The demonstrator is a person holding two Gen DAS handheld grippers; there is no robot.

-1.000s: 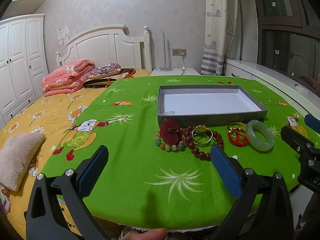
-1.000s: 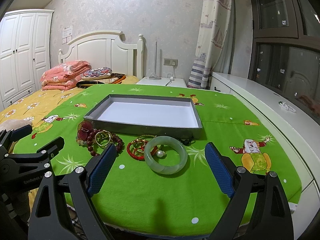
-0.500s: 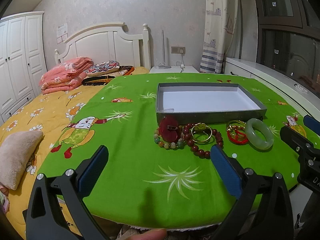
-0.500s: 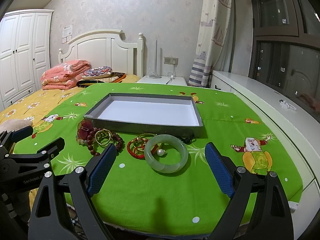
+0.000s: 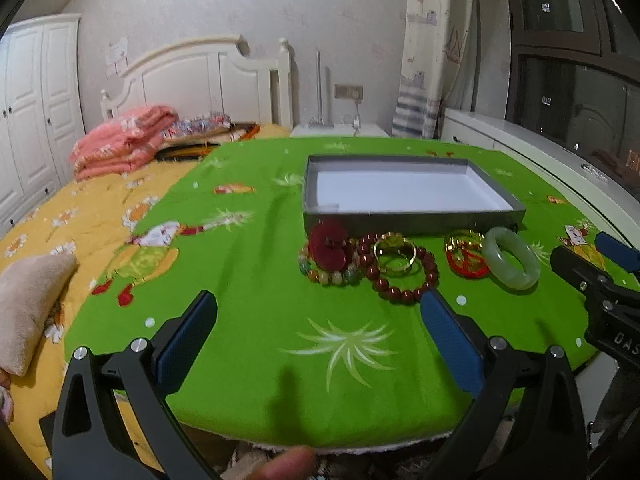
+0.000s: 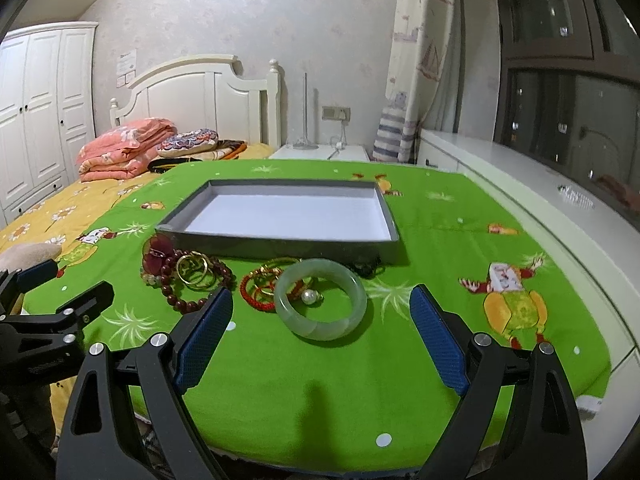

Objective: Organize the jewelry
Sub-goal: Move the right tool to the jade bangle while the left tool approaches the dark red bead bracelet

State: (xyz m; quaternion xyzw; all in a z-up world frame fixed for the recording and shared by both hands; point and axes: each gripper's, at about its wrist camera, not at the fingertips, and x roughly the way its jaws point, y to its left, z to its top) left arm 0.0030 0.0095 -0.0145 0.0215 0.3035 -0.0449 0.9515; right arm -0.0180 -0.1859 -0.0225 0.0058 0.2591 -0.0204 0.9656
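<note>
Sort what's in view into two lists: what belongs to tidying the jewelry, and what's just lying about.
Belongs to the job:
grey tray
jade bangle
pearl
gold bangle
dark red bead bracelet
red cord bracelets
red disc pendant

Lying about:
pink quilt
patterned pillow
beige cushion

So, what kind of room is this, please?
Most likely a home bedroom: a bed with a white headboard, a folded pink quilt and a white wardrobe are in view.

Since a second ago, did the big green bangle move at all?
No. The green bangle lies in the same spot on the green cloth, just in front of the grey tray's near wall, beside the red bracelets as before.
</note>
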